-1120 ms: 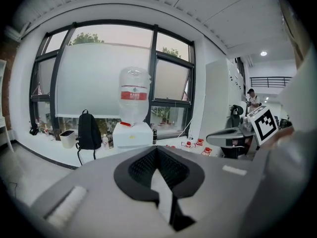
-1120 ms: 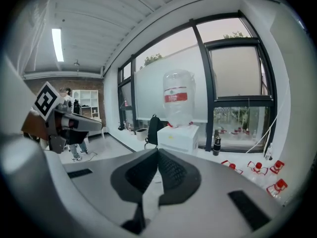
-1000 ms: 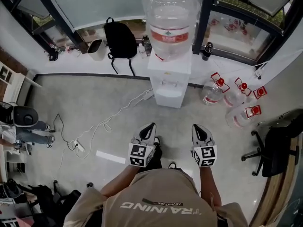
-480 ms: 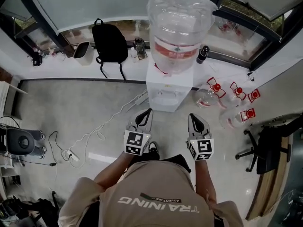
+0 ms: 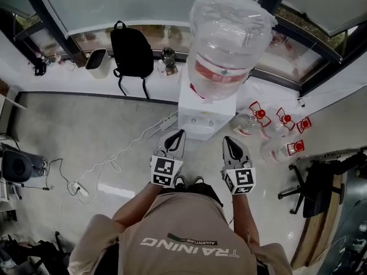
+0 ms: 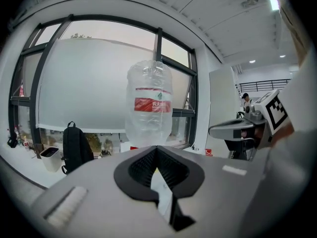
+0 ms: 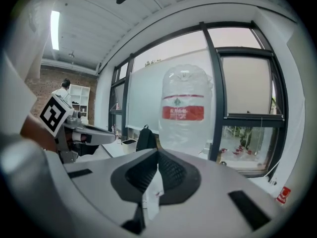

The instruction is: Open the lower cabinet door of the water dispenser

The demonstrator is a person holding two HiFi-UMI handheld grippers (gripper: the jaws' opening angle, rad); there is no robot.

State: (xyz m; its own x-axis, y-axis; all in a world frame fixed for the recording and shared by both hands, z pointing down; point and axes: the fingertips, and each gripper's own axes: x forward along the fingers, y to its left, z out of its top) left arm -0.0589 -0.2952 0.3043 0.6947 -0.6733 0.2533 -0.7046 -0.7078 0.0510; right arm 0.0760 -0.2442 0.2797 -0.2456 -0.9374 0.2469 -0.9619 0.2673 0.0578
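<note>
Grey floor (image 5: 86, 130), water dispenser (image 5: 200, 116) standing ahead — left gripper (image 5: 180, 133) and right gripper (image 5: 228, 140) hovering near it, jaws pressing together, empty.

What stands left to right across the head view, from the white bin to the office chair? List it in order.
white bin → black backpack → water dispenser → spare bottles with red caps, on the floor → black office chair
</note>
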